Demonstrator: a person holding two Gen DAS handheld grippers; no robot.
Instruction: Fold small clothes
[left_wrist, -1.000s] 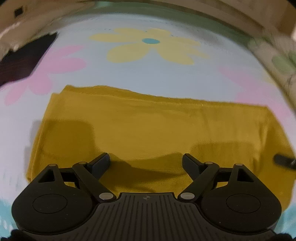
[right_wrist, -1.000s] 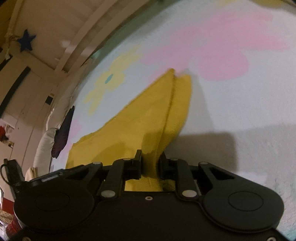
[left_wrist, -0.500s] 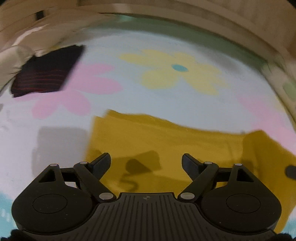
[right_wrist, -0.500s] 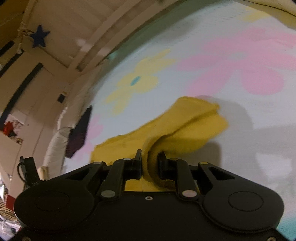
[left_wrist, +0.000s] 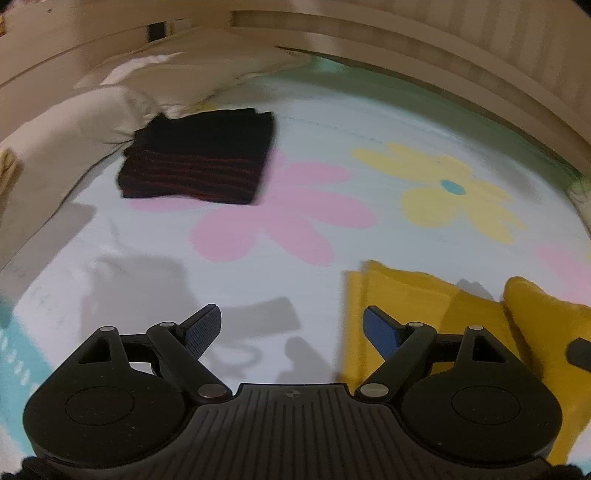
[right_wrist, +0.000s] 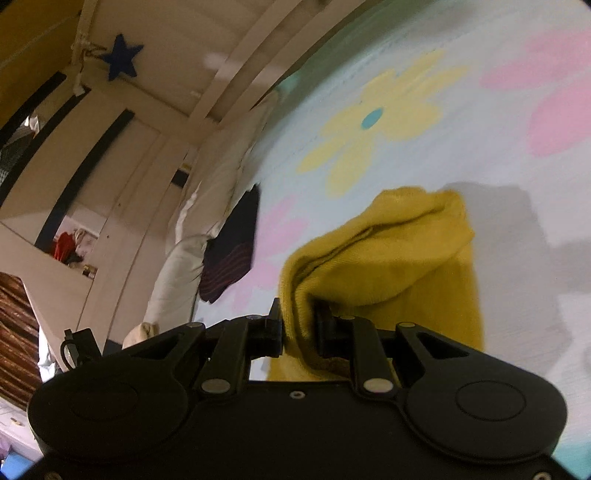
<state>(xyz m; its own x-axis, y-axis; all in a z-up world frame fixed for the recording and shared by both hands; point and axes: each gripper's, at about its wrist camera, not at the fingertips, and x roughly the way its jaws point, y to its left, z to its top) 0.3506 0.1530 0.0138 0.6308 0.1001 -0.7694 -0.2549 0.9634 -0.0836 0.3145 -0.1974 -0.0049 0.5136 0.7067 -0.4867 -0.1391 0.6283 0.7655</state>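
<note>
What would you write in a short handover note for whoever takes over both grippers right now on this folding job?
Left gripper: open, holding nothing, over bare bedspread beside the garment's edge.
Right gripper: shut on a bunched fold of the yellow garment, lifted off the spread.
Dark striped garment: folded, lying near the pillow.
Done: striped piece, apparently. Left: lay the raised yellow flap over the rest, flatten it, release.

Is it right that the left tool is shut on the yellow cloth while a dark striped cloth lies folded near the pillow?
No. The right tool is shut on the yellow cloth, as the right wrist view shows; the left tool is open and empty. The rest is right.
</note>
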